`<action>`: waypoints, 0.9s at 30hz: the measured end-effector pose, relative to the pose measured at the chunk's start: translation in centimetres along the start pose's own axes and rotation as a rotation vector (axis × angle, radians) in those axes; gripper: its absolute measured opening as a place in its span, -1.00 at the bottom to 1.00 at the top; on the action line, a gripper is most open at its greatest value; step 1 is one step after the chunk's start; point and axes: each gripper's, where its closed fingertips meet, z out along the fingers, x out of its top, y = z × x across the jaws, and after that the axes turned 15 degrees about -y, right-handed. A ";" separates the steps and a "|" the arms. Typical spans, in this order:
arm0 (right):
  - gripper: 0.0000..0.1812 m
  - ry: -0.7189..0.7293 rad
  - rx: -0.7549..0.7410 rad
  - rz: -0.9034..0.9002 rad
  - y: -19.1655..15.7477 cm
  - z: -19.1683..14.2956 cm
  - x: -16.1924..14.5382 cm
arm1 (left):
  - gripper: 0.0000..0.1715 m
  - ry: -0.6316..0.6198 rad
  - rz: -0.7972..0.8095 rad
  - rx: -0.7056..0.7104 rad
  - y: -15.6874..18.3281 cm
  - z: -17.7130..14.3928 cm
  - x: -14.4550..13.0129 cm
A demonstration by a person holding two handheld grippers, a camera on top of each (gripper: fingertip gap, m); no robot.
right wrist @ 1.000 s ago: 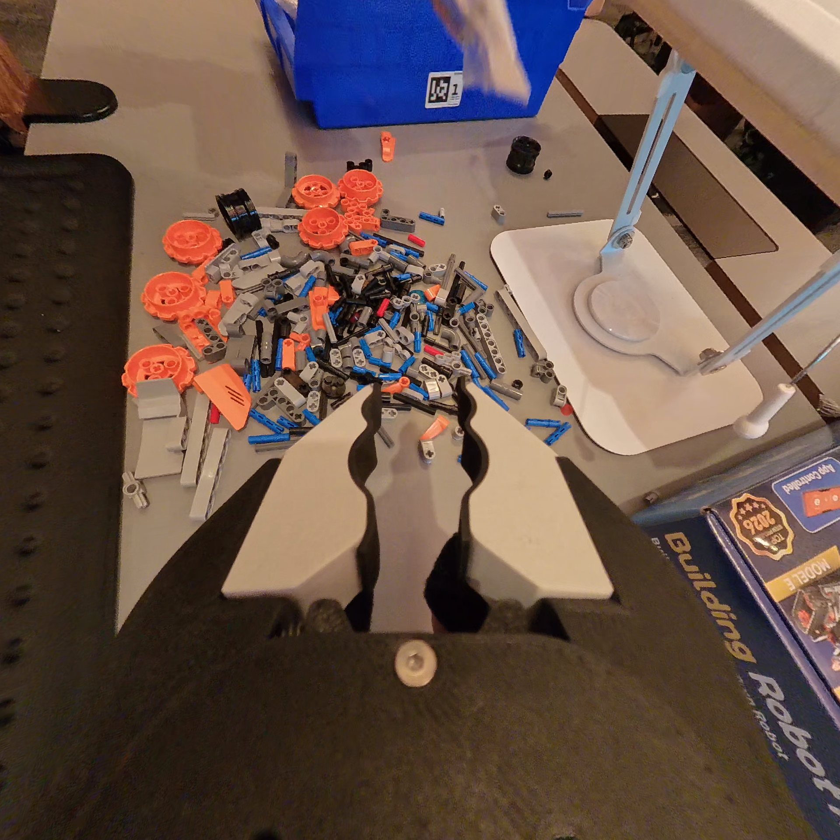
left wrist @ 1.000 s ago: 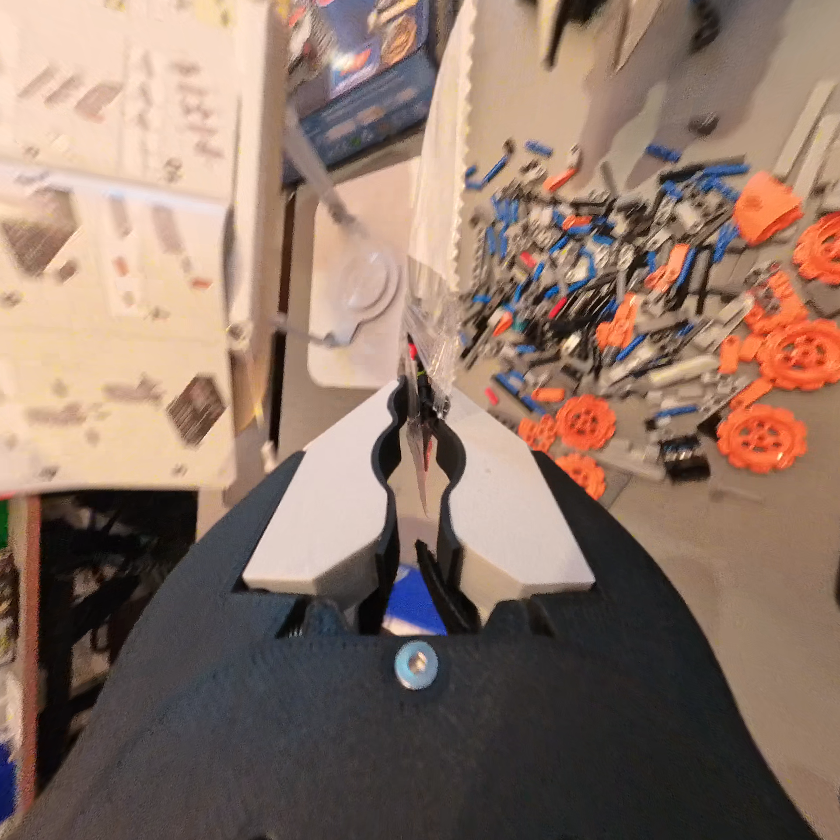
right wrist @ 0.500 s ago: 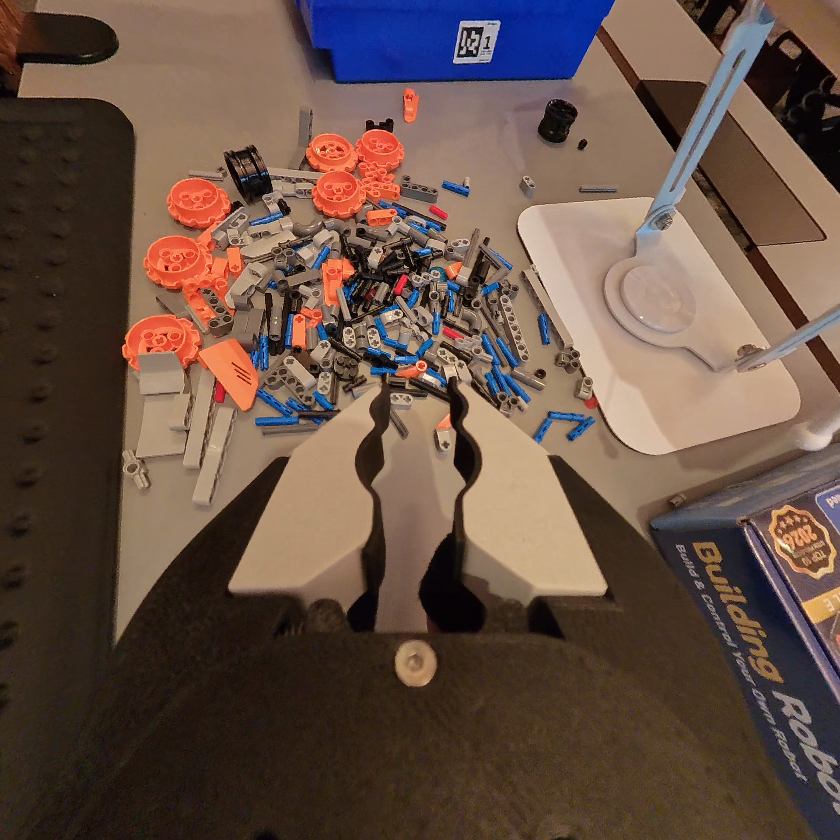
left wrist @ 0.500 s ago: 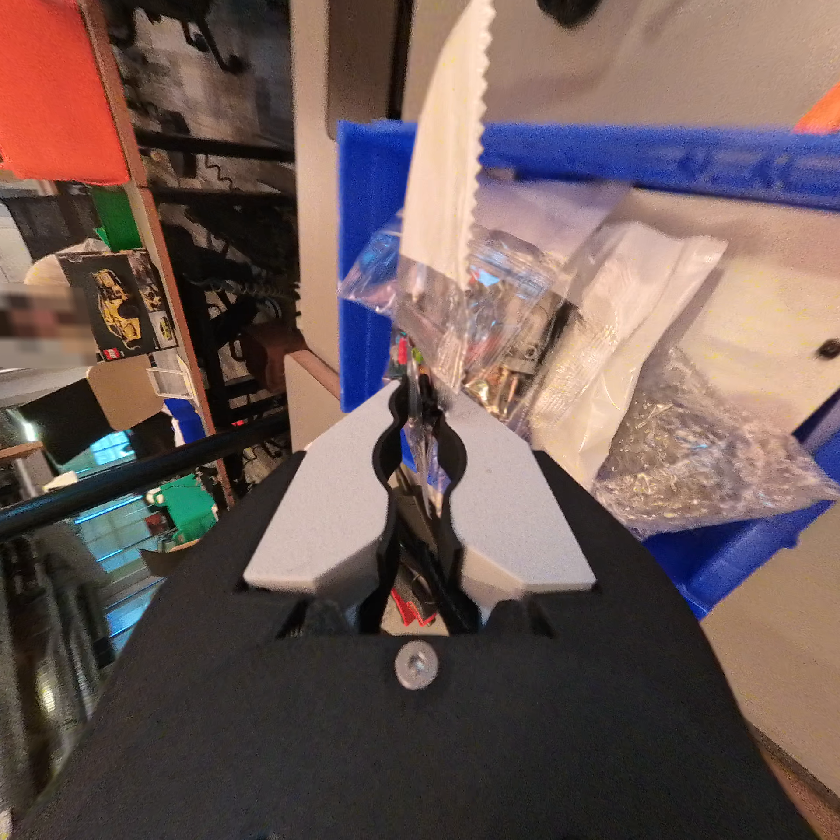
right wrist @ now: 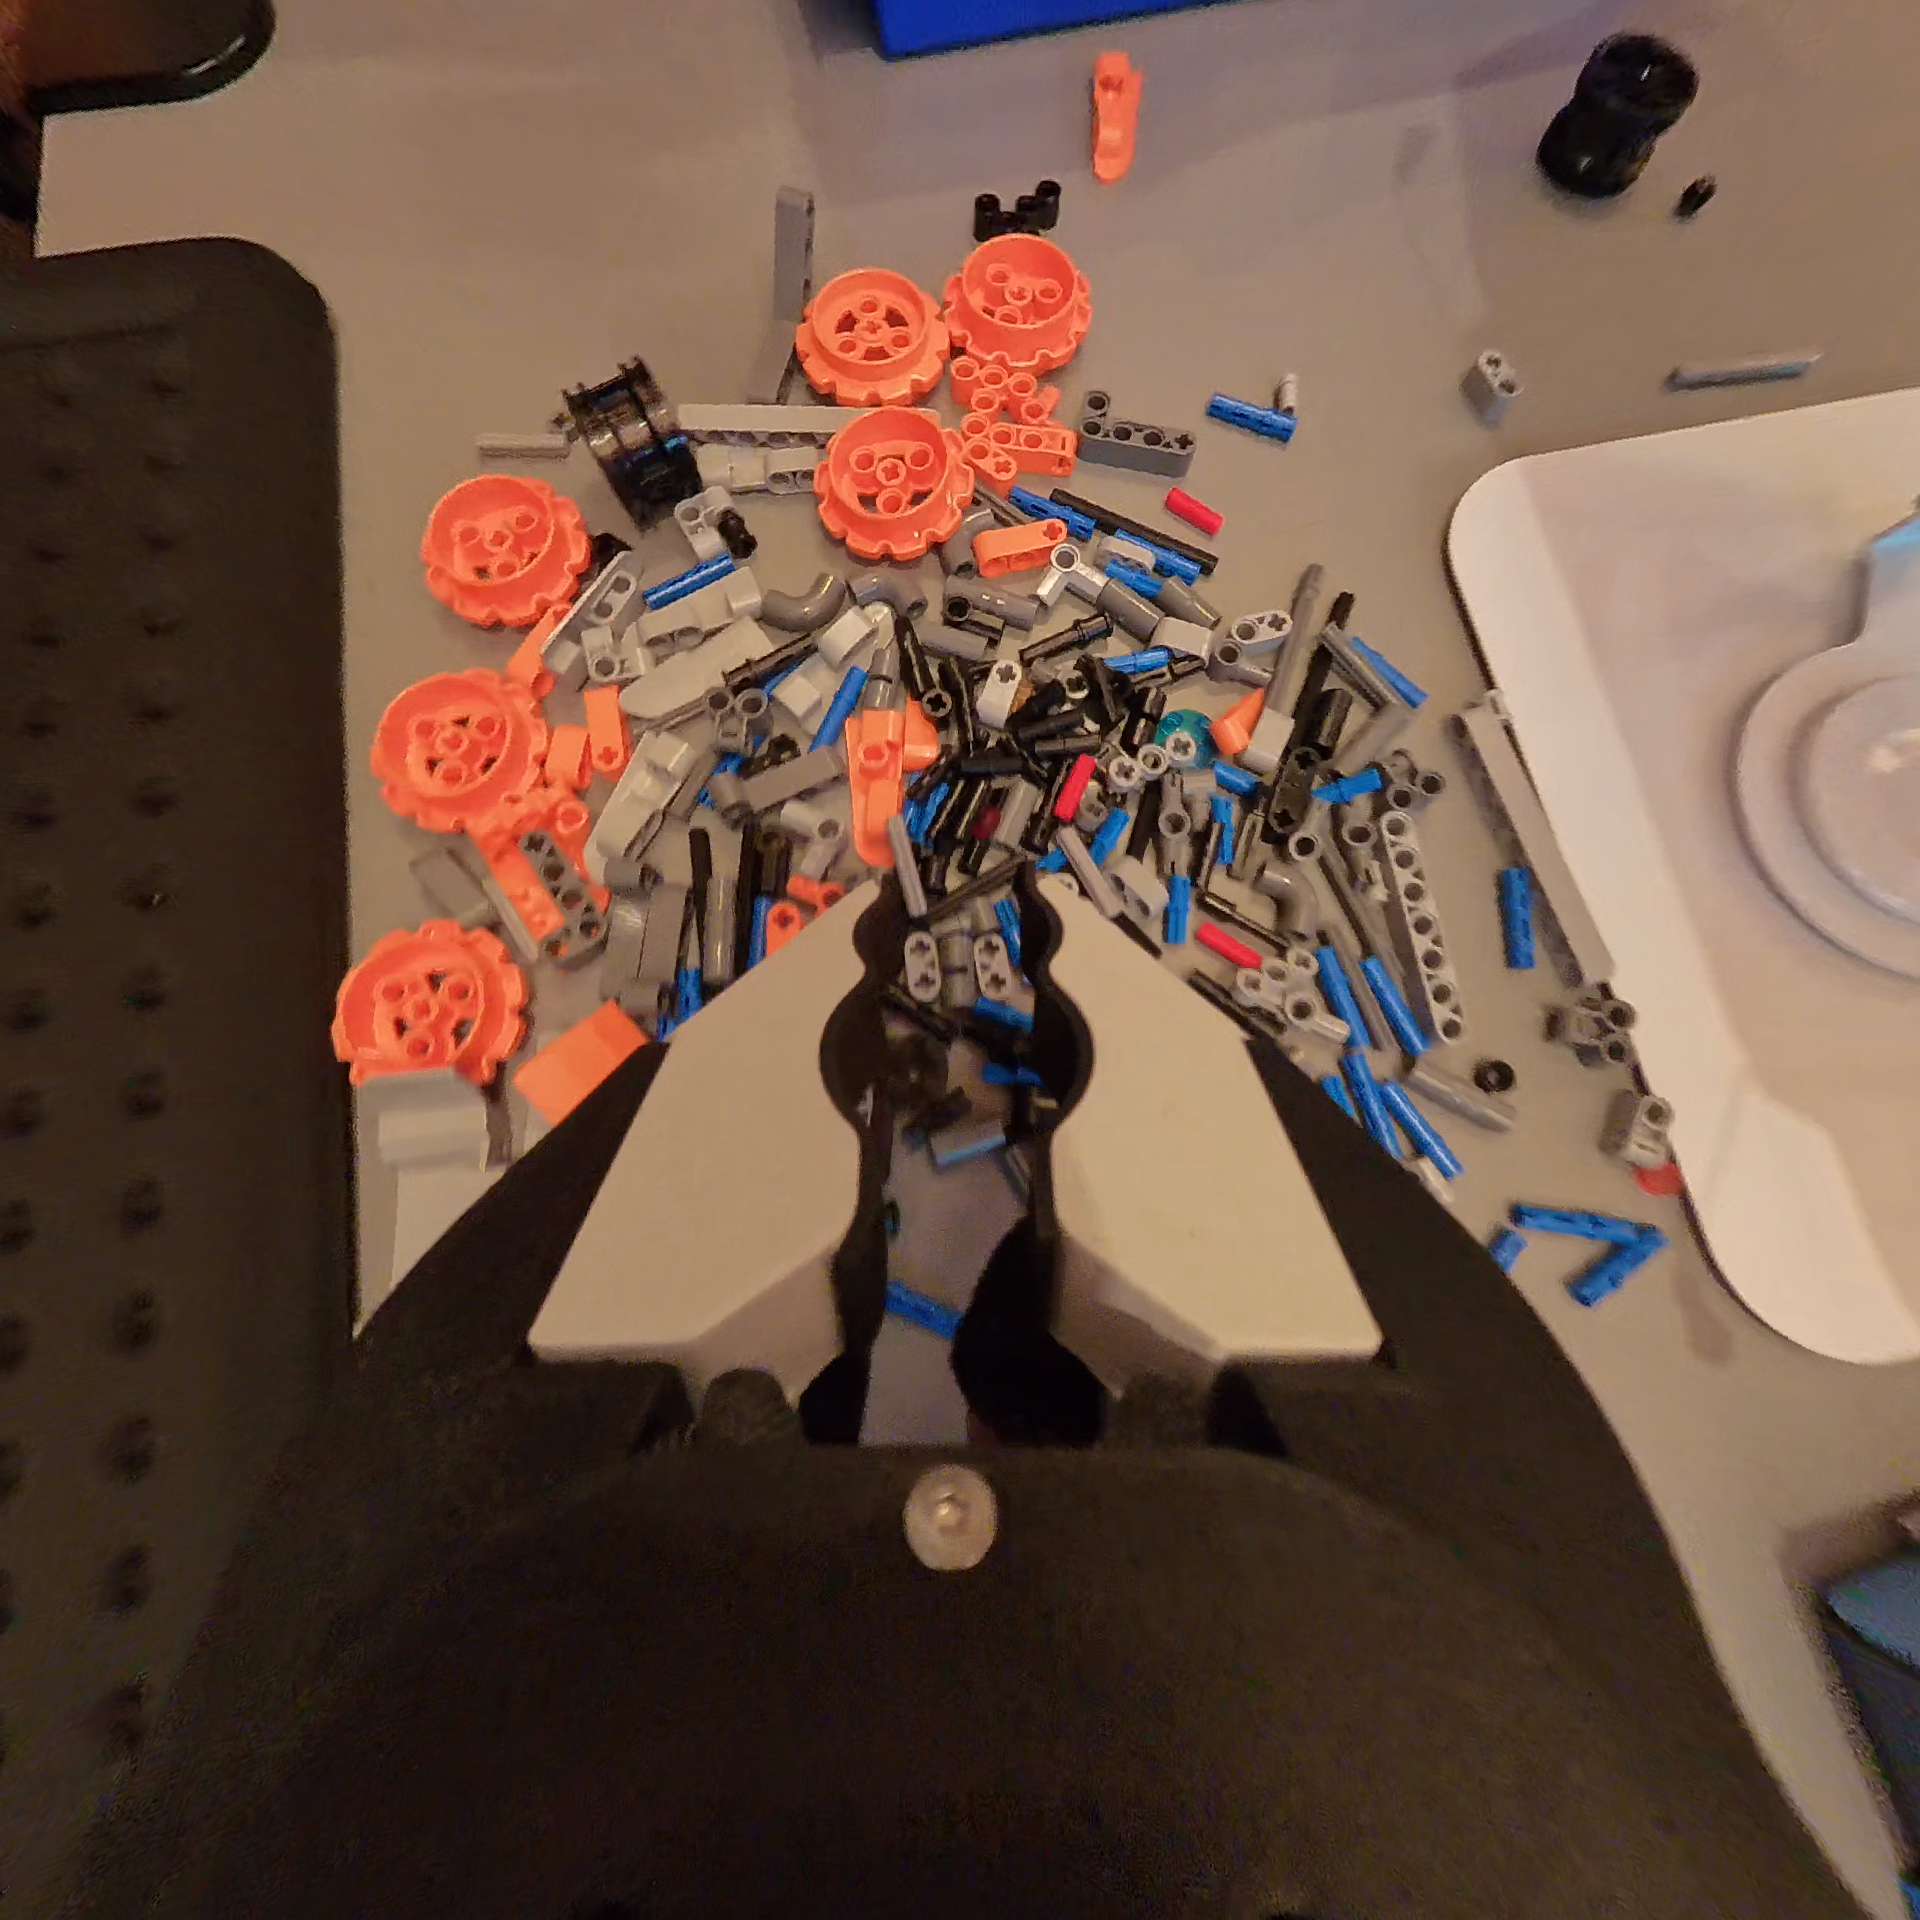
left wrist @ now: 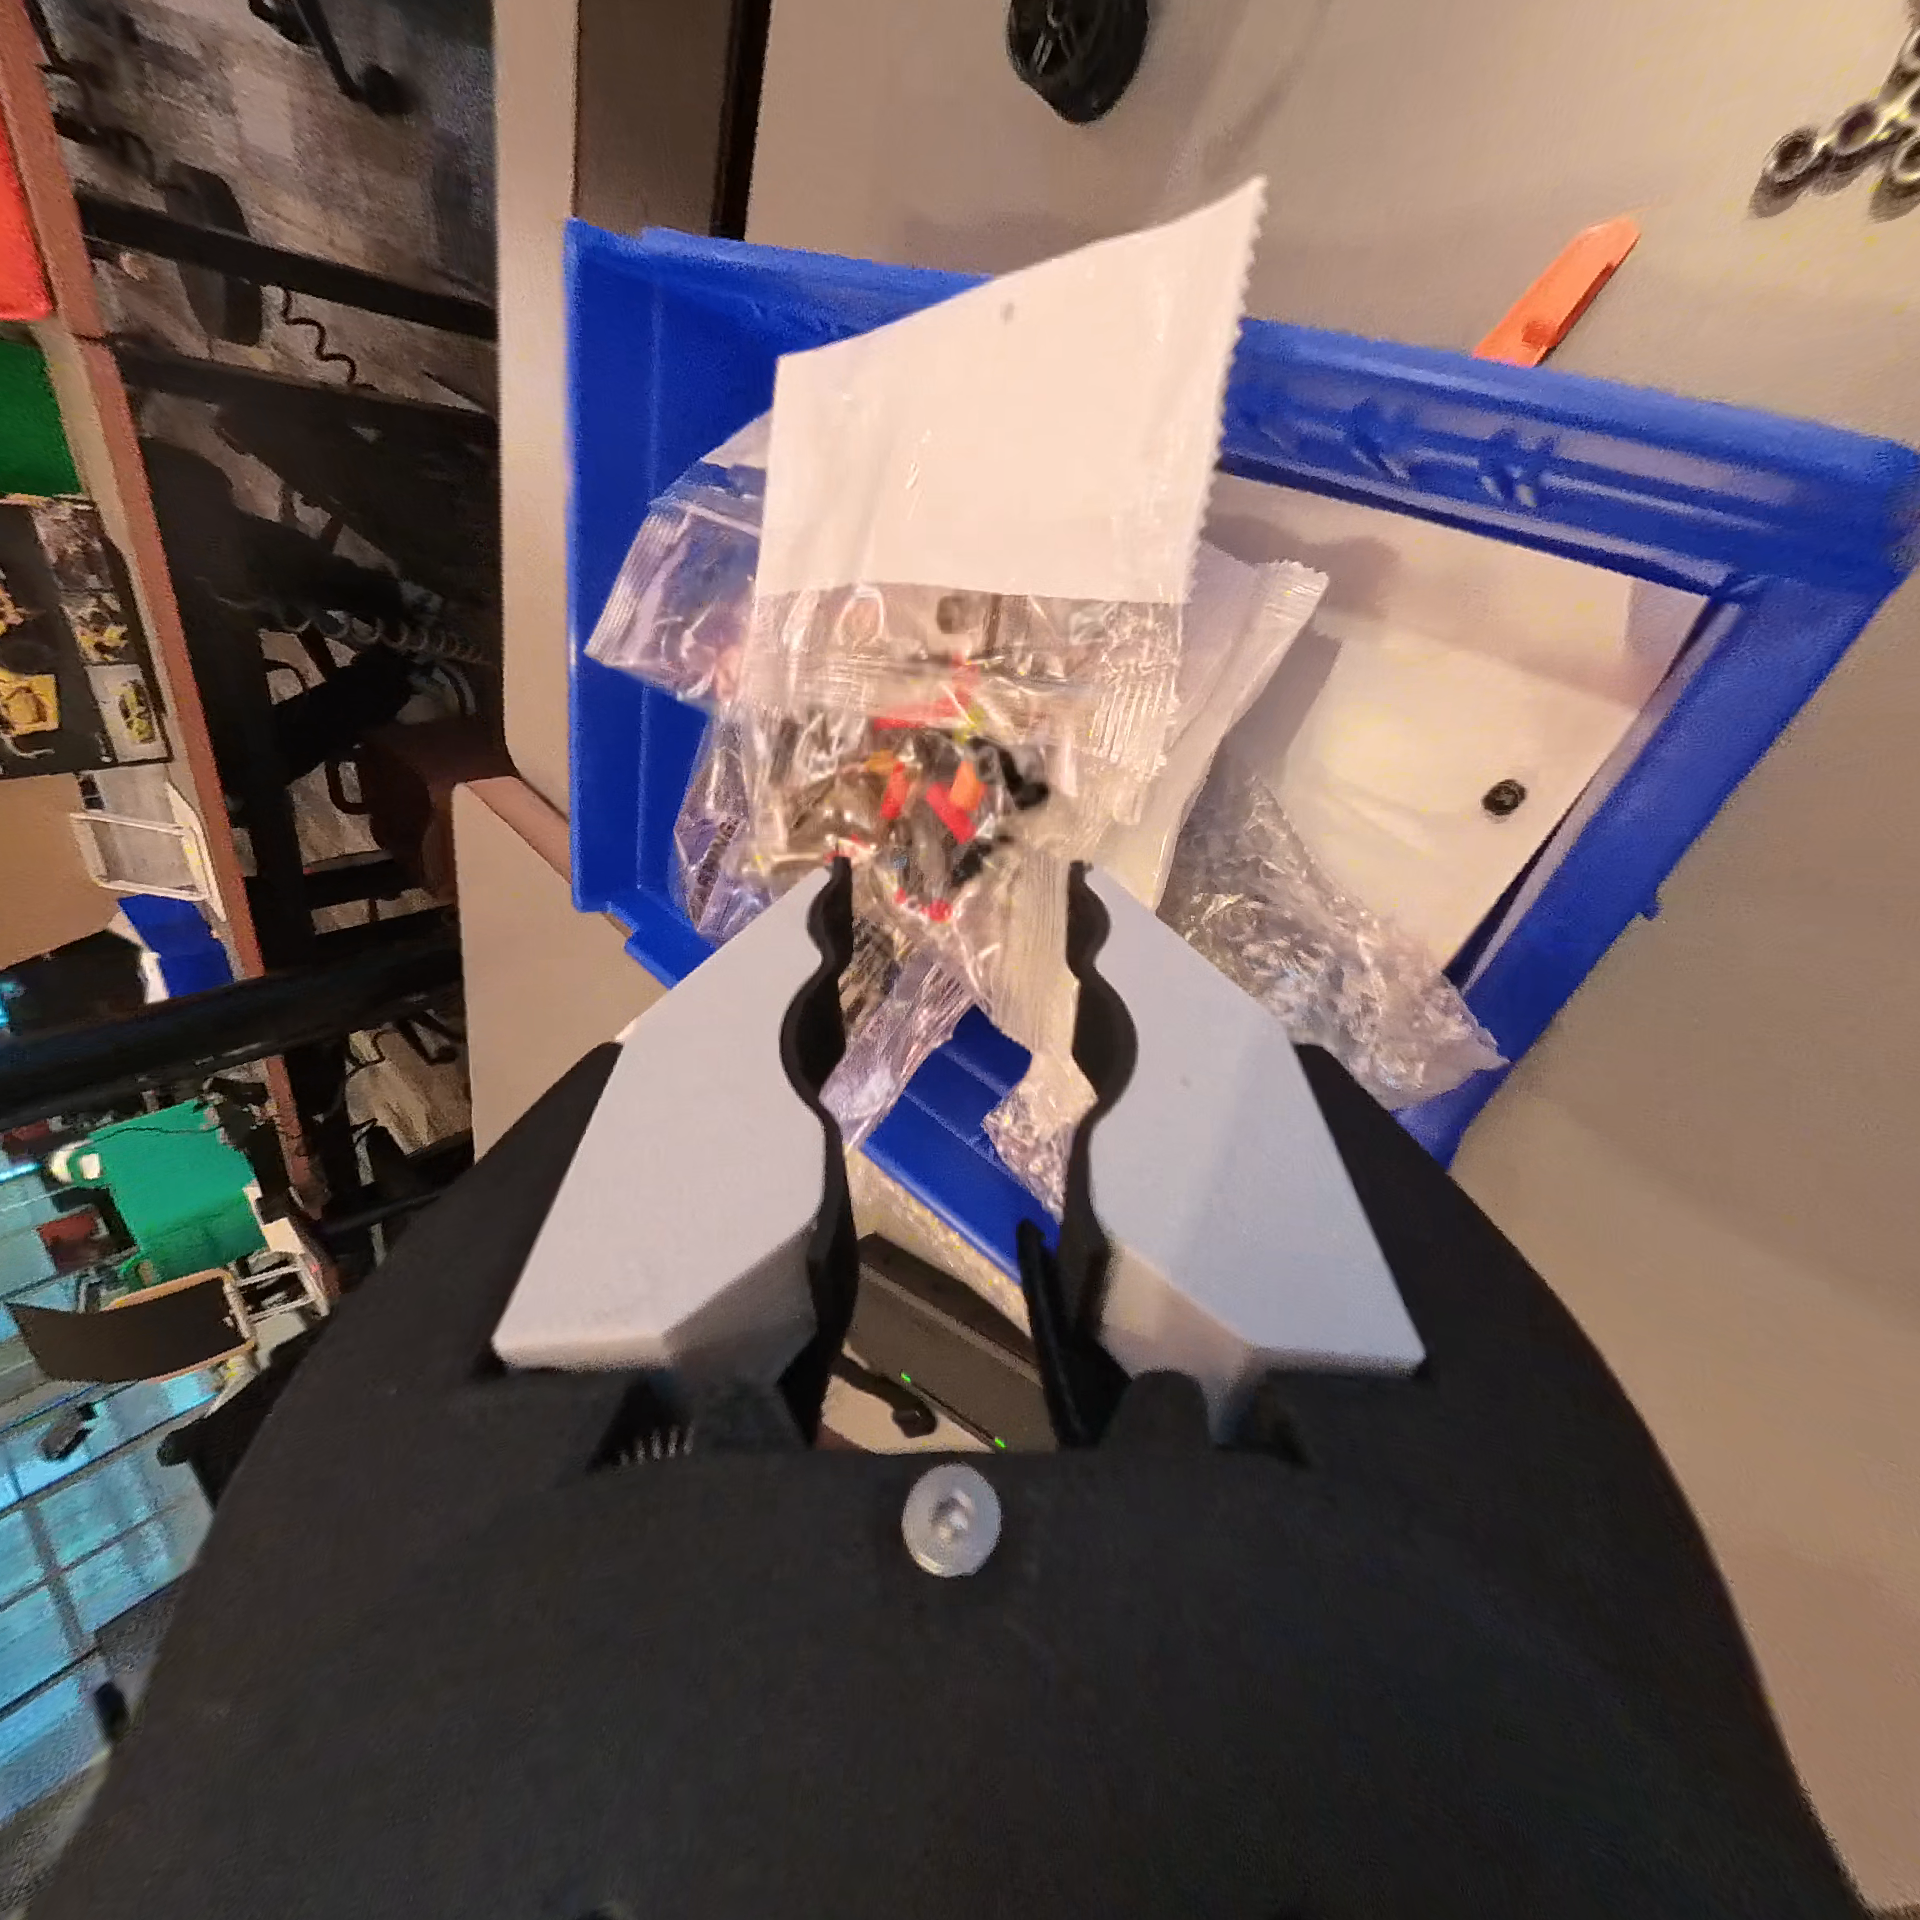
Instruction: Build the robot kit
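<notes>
Over blue bin (left wrist: 665, 582), crinkly clear bag (left wrist: 966, 727) – white-topped

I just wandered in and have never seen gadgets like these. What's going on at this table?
A person is working two hand-held grippers. The left gripper is open over a blue bin of plastic packets, with a clear bag of small parts right at its fingertips, apparently not clamped. The right gripper is open and sits low over a pile of building pieces on the grey table, beside several orange wheels.
</notes>
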 end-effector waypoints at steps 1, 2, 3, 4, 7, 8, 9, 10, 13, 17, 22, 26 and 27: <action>-0.79 -0.014 0.012 0.017 0.1 0.6 0.3 | -0.54 -0.004 -0.007 0.007 -0.1 -0.5 -0.3; -0.81 -0.024 0.024 0.027 0.1 1.3 0.6 | -0.54 -0.016 -0.010 0.021 -0.2 -0.9 -0.8; -0.83 -0.041 0.027 0.035 0.2 1.9 0.7 | -0.54 -0.012 -0.015 0.036 -0.3 -1.5 -0.9; -0.85 -0.065 0.031 0.040 0.3 2.5 0.6 | -0.56 0.012 -0.024 0.042 -0.2 -2.2 -0.6; -0.88 -0.099 0.044 0.044 0.2 3.5 0.5 | -0.57 0.060 -0.024 0.067 0.3 -3.9 0.3; -0.89 -0.102 0.037 0.043 0.3 3.5 0.6 | -0.57 0.062 -0.018 0.084 0.3 -4.2 0.4; -0.92 -0.096 0.039 0.042 0.3 3.5 0.8 | -0.58 0.073 -0.019 0.091 0.4 -4.6 0.7; -0.96 -0.100 0.044 0.045 0.2 3.6 0.8 | -0.58 0.092 -0.022 0.091 0.6 -5.1 1.1; -0.99 -0.129 0.036 0.048 0.3 4.1 0.6 | -0.59 0.123 -0.002 0.113 1.1 -6.1 2.2; -0.94 -0.128 0.047 0.057 0.3 4.1 0.7 | -0.61 0.184 0.034 0.129 2.3 -7.8 4.8; -0.92 -0.130 0.049 0.052 0.0 4.1 0.6 | -0.63 0.296 0.109 0.094 5.5 -10.0 9.4; -0.97 -0.134 0.049 0.047 0.0 4.3 0.5 | -0.64 0.352 0.179 0.078 8.0 -10.8 13.0; -0.97 -0.133 0.046 0.047 0.0 4.3 0.5 | -0.65 0.373 0.188 0.073 8.5 -11.1 13.9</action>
